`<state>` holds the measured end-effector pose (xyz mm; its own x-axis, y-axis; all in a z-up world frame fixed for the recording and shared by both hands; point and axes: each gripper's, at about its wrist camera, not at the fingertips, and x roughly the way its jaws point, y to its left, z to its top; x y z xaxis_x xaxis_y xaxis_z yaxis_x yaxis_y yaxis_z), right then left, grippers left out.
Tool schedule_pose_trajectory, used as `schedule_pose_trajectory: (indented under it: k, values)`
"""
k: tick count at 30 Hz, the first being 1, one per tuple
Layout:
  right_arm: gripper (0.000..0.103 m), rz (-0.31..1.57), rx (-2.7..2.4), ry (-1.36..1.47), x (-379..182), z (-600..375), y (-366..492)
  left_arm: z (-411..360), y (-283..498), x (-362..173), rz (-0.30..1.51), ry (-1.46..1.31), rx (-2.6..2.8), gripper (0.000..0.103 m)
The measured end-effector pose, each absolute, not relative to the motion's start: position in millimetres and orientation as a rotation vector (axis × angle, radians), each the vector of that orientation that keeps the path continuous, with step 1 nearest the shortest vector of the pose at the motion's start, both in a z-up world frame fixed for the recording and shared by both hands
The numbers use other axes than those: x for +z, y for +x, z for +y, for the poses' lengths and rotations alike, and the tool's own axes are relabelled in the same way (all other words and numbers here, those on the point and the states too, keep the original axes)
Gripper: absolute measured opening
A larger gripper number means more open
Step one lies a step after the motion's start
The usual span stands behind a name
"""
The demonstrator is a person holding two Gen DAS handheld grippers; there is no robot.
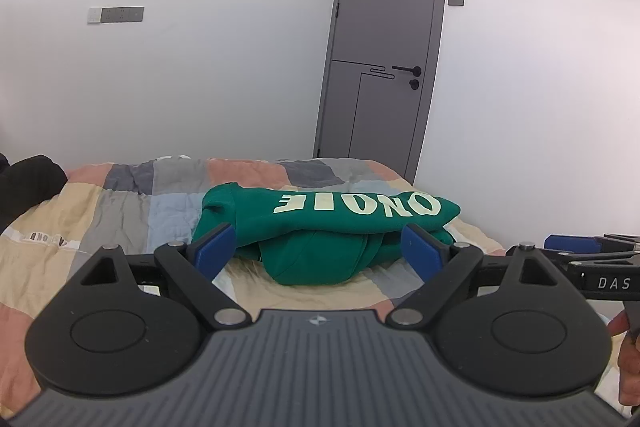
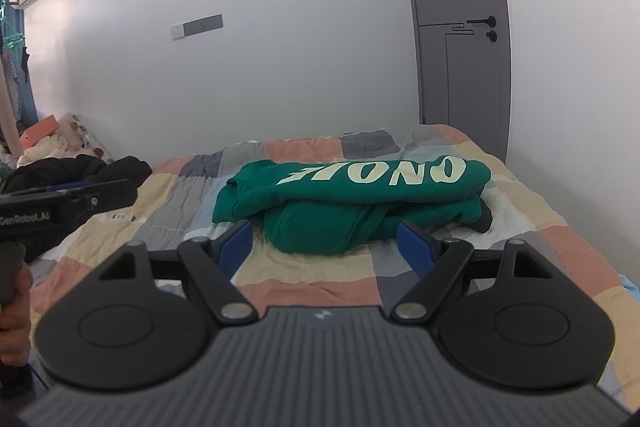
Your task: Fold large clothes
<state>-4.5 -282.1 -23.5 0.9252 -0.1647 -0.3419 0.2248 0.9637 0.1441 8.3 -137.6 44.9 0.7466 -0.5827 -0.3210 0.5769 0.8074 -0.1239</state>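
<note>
**Green sweatshirt bundled on the bed, both grippers hanging back empty**

Here's the green sweatshirt (image 1: 328, 227), sitting in the middle of the frame as a compact folded bundle, pale lettering on top, a rounded lump of fabric bulging out toward the cameras. Its long axis runs left to right across both views, flat on the patchwork quilt (image 1: 120, 211) that covers the bed.

Now the grippers. The left gripper (image 1: 320, 251) hovers just short of the bundle, blue fingers (image 1: 214, 251) spread wide, nothing between them, and the garment lies straight ahead, slightly beyond the tips. The right gripper (image 2: 328, 245) is much the same: fingers (image 2: 416, 245) well apart, gripping nothing, bundle dead ahead and a shade further off, I'd judge. Neither touches the cloth.

From how it lies, the folding looks close to finished. Further out, a dark garment (image 2: 80, 167) sits at the left edge of the bed, and a grey door (image 1: 384, 39) stands in the white wall behind.
</note>
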Motion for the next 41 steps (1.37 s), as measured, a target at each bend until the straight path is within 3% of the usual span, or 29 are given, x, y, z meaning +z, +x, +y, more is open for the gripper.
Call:
schedule_pose_trajectory:
  k: [12,14,41]
  values:
    - [0.081,0.344,-0.189,0.178,-22.9,-280.9,-2.2,-141.0,4.9,45.6,0.363,0.009,-0.612,0.103]
    - [0.103,0.342,-0.203,0.182,-21.8,-281.8,-1.9,-141.3,4.5,46.1,0.365,0.008,-0.609,0.103]
    - [0.103,0.355,-0.223,0.190,-22.6,-283.2,-1.8,-142.3,6.4,46.8,0.387,0.006,-0.594,0.103]
